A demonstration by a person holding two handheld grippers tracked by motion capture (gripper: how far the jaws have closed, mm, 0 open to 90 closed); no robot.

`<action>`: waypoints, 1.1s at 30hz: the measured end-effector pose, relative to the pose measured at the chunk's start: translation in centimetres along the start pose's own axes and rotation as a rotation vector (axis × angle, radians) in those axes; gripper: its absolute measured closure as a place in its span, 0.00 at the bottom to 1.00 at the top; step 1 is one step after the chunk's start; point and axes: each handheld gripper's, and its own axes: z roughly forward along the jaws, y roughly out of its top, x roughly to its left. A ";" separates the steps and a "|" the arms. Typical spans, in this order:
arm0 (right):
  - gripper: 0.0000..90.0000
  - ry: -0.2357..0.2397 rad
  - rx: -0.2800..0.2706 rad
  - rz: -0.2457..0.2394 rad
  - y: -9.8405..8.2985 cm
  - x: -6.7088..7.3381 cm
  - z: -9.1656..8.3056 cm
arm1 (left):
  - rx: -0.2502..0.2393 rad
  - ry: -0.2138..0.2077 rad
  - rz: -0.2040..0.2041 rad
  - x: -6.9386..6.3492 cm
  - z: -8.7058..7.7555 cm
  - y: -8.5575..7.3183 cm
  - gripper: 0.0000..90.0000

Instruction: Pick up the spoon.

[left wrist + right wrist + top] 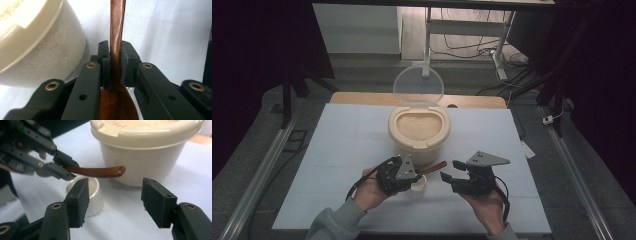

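Observation:
My left gripper (pixel 416 176) is shut on a brown wooden spoon (pixel 434 167), whose handle sticks out to the right. In the left gripper view the pads pinch the spoon's neck (pixel 117 37), with the bowl toward the camera. Just under the spoon stands a small white cup (pixel 418 186). My right gripper (pixel 450 170) stands open to the right of the handle's end with nothing between its jaws. In the right gripper view (pixel 115 192) the spoon handle (pixel 100 172) hangs level above the cup (pixel 93 192), a little beyond the jaws. The left gripper (pixel 62 166) holds it from the left.
A cream container of rice (pixel 418 131) stands behind the grippers, its clear round lid (pixel 418 86) hinged upright at the back. It sits mid-way on a white board (pixel 352 145) over the table. Bare board lies left and right of it.

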 end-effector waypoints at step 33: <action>0.80 0.190 -0.194 0.270 -0.8 0.0 1.6 | -0.020 0.036 0.036 -1.2 0.5 0.4 0.88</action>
